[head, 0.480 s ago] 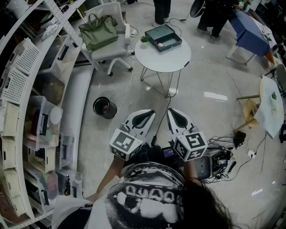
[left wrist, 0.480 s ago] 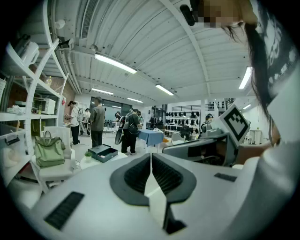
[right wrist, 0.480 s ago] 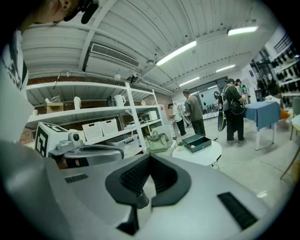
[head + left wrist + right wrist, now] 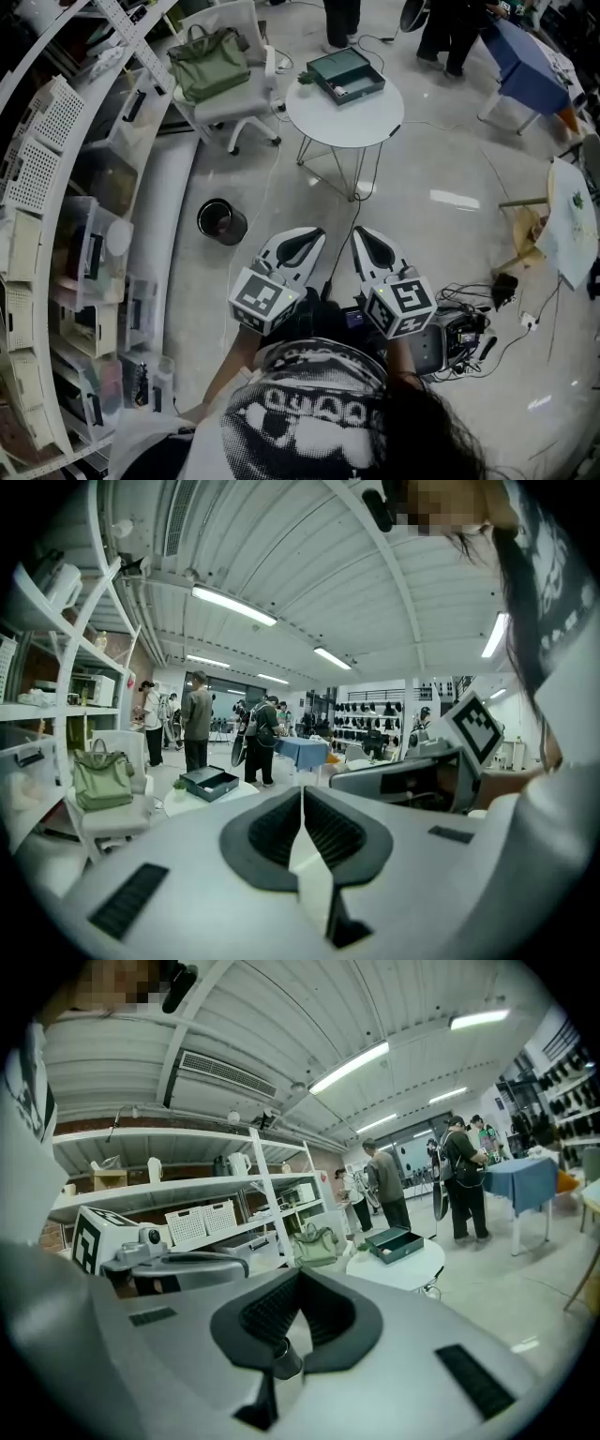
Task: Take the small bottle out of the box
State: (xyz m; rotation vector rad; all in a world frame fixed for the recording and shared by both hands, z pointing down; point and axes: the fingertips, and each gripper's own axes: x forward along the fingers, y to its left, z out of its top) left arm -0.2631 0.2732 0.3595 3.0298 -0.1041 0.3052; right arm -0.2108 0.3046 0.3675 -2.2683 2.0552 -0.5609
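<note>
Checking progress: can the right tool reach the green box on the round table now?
Probably not: the right tool, shut, is near the person; the green box lies far across the floor, unblocked.

Worktop (image 4: pixel 349 120): round, white, on thin wire legs.
- Box (image 4: pixel 346 75): dark green, open, at the 12 o'clock rim.
- Small potted plant (image 4: pixel 303 79): at 10 o'clock, just beside the box.

Floor (image 4: pixel 450 159): pale and glossy.
- White chair (image 4: pixel 234 103): at the worktop's 9 o'clock.
- Black bin (image 4: pixel 221 222): at 7 o'clock.
- Tangled cables (image 4: pixel 464 319): at 5 o'clock.
</note>
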